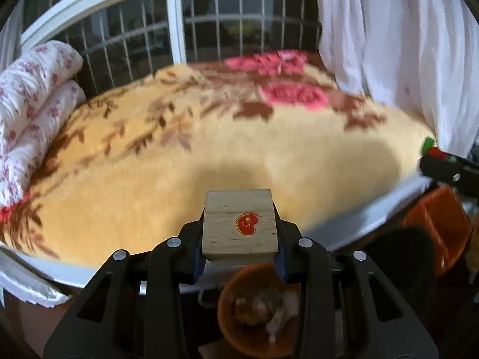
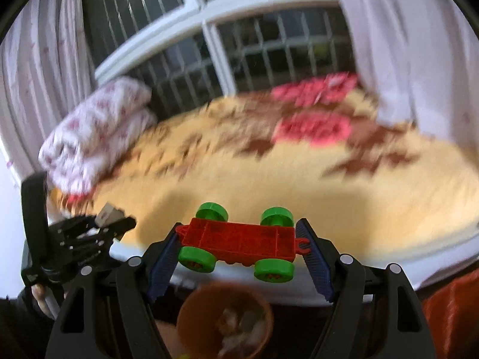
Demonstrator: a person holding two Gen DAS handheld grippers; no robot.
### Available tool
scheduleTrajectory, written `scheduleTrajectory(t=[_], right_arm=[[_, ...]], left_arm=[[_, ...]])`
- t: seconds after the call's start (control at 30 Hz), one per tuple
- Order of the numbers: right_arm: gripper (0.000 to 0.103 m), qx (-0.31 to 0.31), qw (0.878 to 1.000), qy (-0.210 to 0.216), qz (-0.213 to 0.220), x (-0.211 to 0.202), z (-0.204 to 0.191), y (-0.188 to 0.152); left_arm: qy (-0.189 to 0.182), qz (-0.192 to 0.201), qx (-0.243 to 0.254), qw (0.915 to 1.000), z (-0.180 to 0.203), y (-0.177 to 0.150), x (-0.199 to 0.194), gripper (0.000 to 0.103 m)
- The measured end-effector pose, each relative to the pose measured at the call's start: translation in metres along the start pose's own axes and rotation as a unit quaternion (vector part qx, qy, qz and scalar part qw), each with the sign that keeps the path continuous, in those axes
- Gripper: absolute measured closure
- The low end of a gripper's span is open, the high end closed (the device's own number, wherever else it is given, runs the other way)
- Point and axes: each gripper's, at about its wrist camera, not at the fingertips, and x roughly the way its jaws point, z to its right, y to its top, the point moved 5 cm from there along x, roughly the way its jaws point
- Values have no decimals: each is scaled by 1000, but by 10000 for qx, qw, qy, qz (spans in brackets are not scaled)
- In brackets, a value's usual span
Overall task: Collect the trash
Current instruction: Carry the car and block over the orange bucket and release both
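Observation:
My left gripper (image 1: 241,254) is shut on a wooden block (image 1: 239,226) with a red heart sticker, held above an orange trash bin (image 1: 236,326) with crumpled scraps inside. My right gripper (image 2: 239,248) is shut on a red toy car chassis (image 2: 239,239) with green wheels, held flat above the same orange bin (image 2: 191,320). The left gripper with its block (image 2: 109,211) shows at the left of the right wrist view. The right gripper's tip with the toy (image 1: 434,151) shows at the right edge of the left wrist view.
A bed with a yellow flowered blanket (image 1: 209,137) lies ahead of both grippers. Rolled white floral bedding (image 1: 33,95) sits at its left. A barred window (image 1: 209,27) and white curtains (image 1: 404,45) stand behind. An orange crate (image 1: 440,224) stands at the right.

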Motion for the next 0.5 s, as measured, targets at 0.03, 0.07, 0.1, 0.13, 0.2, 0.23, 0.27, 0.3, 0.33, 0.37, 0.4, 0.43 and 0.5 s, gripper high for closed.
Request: scheduleTrajectory(t=[0.03, 0.07, 0.1, 0.13, 0.2, 0.23, 0.27, 0.3, 0.33, 0.37, 0.4, 0.43, 0.5], right_arm=[[29, 13, 9998, 69, -185, 10, -4, -14], [29, 33, 9994, 118, -316, 18, -6, -24], [29, 75, 9985, 169, -519, 29, -8, -40], [29, 88, 9977, 188, -653, 36, -10, -51], [29, 146, 9956, 176, -905, 50, -11, -73], [29, 223, 9936, 172, -1093, 61, -9, -88], [29, 262, 9924, 166, -1193, 66, -8, -96], [29, 294, 9910, 140, -1298, 72, -6, -105], [29, 343, 9891, 107, -1427, 79, -3, -115], [29, 404, 9871, 114, -1542, 85, -1, -122], [29, 452, 9857, 122, -1620, 90, 2, -128], [29, 496, 9839, 138, -1710, 95, 3, -133], [29, 581, 9812, 156, -1834, 103, 6, -141]], left_arm=[[-13, -85, 24, 10000, 0, -10, 3, 69], [-32, -190, 34, 9998, -1, -22, 6, 69], [-72, -329, 14, 9994, -2, -35, 11, 69], [-73, -434, 13, 9990, -4, -46, 15, 69], [6, -608, 143, 9980, -5, -68, 24, 69], [33, -702, 188, 9974, -5, -79, 28, 69], [45, -772, 204, 9968, -5, -87, 32, 68], [24, -915, 194, 9956, -7, -98, 37, 69], [-4, -1026, 160, 9946, -7, -105, 41, 68], [-24, -1117, 120, 9937, -8, -112, 44, 69], [-38, -1211, 92, 9926, -9, -118, 47, 69], [-63, -1308, 106, 9913, -9, -122, 51, 69], [-40, -1340, 106, 9909, -10, -125, 55, 68]])
